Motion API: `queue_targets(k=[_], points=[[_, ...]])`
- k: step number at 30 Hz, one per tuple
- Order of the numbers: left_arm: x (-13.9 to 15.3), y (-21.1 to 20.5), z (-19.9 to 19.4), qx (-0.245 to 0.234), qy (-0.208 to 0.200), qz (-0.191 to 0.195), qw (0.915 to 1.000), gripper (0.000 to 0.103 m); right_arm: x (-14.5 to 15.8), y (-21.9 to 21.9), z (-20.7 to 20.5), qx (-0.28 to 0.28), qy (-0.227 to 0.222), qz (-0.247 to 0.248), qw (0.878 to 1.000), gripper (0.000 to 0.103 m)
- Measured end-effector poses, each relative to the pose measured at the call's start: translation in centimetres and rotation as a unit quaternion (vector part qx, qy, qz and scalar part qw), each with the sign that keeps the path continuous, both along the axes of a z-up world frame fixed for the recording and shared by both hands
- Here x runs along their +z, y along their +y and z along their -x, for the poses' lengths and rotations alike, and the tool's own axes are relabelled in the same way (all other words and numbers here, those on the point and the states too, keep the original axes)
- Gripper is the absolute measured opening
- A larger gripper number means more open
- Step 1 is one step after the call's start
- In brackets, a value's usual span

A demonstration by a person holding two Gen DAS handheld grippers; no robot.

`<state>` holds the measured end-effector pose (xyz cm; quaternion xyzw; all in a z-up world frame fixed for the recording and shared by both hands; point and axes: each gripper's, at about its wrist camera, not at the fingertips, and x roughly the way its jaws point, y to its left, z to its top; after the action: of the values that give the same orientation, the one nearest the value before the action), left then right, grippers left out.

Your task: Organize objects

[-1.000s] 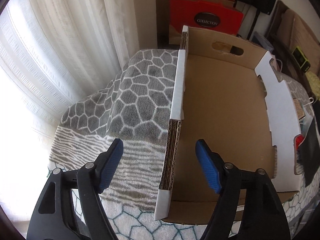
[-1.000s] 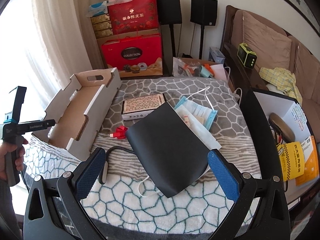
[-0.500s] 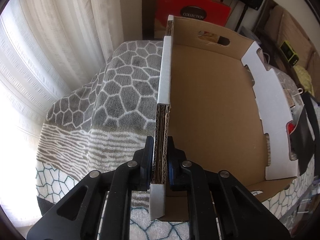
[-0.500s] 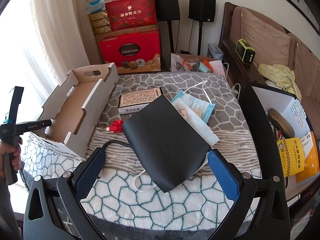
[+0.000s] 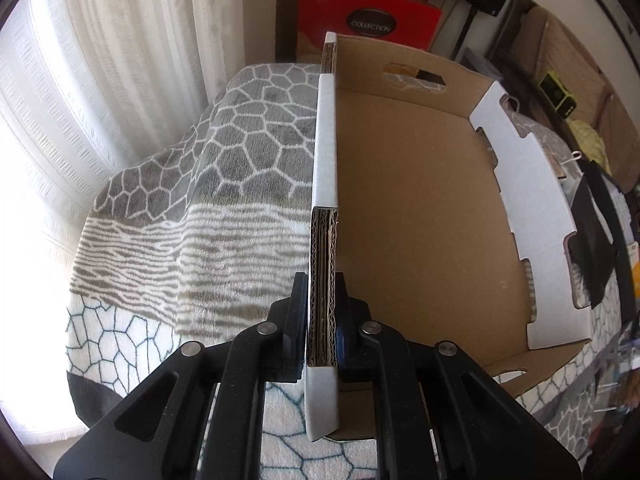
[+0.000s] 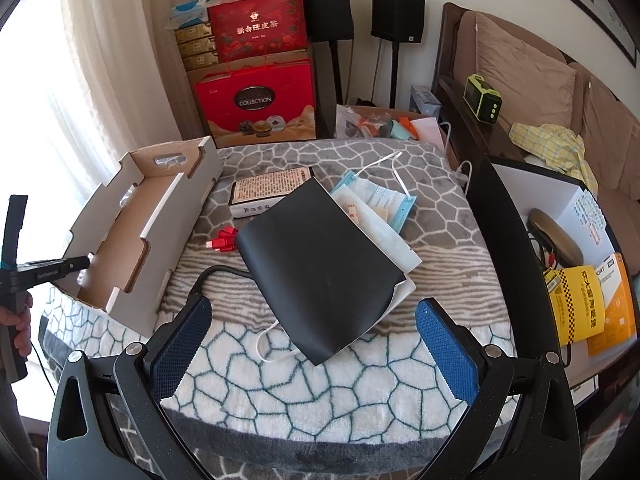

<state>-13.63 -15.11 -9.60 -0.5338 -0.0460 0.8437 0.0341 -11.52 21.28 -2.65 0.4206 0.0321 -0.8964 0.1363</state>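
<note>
An empty cardboard box [image 5: 420, 216] with white outer walls sits on the patterned blanket. My left gripper [image 5: 323, 320] is shut on its left side wall, one pad on each face. From the right wrist view the same box [image 6: 160, 216] lies at the left, with the left gripper [image 6: 82, 264] clamped at its near corner. My right gripper [image 6: 312, 344] stands open above the blanket's near edge, nothing between its blue pads [image 6: 448, 352]. Ahead of it lie a black sheet [image 6: 320, 268], a book [image 6: 268, 192], face masks [image 6: 376, 200] and small red pieces [image 6: 224, 238].
The blanket [image 6: 320, 380] covers a low table. Red gift boxes [image 6: 256, 100] and speakers [image 6: 396, 12] stand behind it. A sofa [image 6: 532, 80] with a green device [image 6: 482, 98] lies at the right. A white box [image 6: 576, 216] and yellow packages [image 6: 576, 300] sit beside the table.
My left gripper closed from wide open onto the box's side wall, then shifted with it; the box looks slightly turned. The right gripper stayed open and nearly still.
</note>
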Motion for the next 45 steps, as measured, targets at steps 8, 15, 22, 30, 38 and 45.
queue_targets(k=[8,15,22,30,38,45], points=[[-0.1,0.2,-3.6,0.015,0.008,-0.010,0.9998,0.010,0.1,1.2,-0.2,-0.003,0.001,0.006,1.000,0.103],[-0.2,0.5,-5.7,0.020,0.014,-0.021,0.9995,0.011,-0.2,3.4,1.4,-0.009,-0.003,0.001,1.000,0.103],[-0.2,1.1,-6.5,0.025,0.017,-0.021,0.9993,0.011,-1.3,4.9,6.0,0.014,-0.035,0.027,0.999,0.101],[-0.1,1.1,-6.6,0.032,0.018,-0.024,0.9990,0.011,-2.3,5.7,9.0,0.016,-0.075,0.052,0.996,0.091],[-0.2,1.0,-6.5,0.038,0.018,-0.027,0.9987,0.011,-1.2,4.8,10.6,0.014,-0.069,0.039,0.997,0.091],[-0.1,1.2,-6.5,0.040,0.018,-0.019,0.9988,0.011,-0.5,0.9,13.3,0.040,-0.076,0.035,0.996,0.091]])
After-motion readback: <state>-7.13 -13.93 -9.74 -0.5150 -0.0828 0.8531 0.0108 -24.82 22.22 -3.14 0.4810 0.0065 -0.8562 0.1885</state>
